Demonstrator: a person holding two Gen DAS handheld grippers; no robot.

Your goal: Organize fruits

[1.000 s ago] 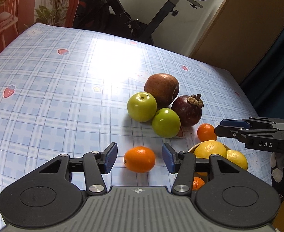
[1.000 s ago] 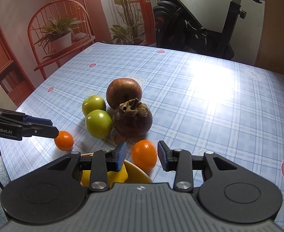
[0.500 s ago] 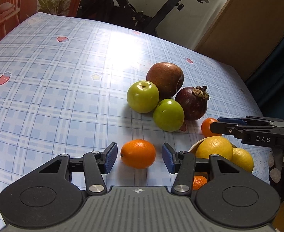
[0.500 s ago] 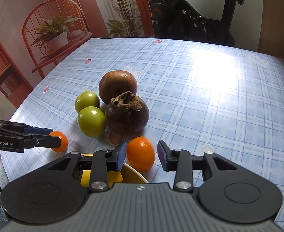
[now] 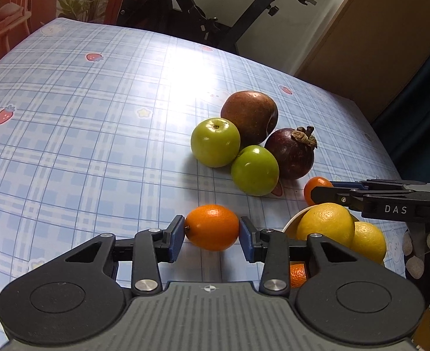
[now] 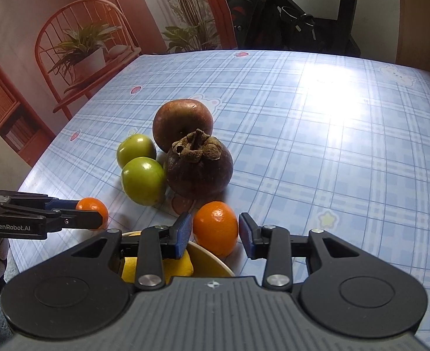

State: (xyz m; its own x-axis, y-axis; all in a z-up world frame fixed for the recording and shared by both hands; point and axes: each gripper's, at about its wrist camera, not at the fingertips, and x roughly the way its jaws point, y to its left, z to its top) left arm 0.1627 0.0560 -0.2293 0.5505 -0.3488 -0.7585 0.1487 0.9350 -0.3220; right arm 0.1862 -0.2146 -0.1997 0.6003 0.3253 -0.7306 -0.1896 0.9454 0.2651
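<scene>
The left gripper [image 5: 212, 235] is seen with its blue pads pressed against the two ends of a small oval orange [image 5: 212, 227], so the fruit is pinched along its long axis, which runs crosswise between the fingers. From the left wrist view, it cannot be told whether this orange is lifted or is resting on the blue checked tablecloth [image 5: 98, 122]. To the right of it, just beside the gripper body, a pale bowl [image 5: 292, 224] is seen holding two lemons [image 5: 326, 222] and another small orange low inside. The right gripper [image 6: 215, 232] is spread around a second small orange [image 6: 215, 228]: a gap is visible at the right pad, while contact at the left pad cannot be confirmed, so no grip is judged to be made yet. This second orange sits on the cloth just past the bowl's rim [image 6: 212, 259], close in front of a dark mangosteen [image 6: 199, 165]. Behind that, two green apples [image 6: 143, 181] and a reddish-brown apple [image 6: 182, 122] are clustered, touching one another. The coming move is judged to turn on one relation: the bowl lies right of and near the left gripper's held orange, so a short carry rightward over the rim is called for, with the stacked lemons leaving little free room.
</scene>
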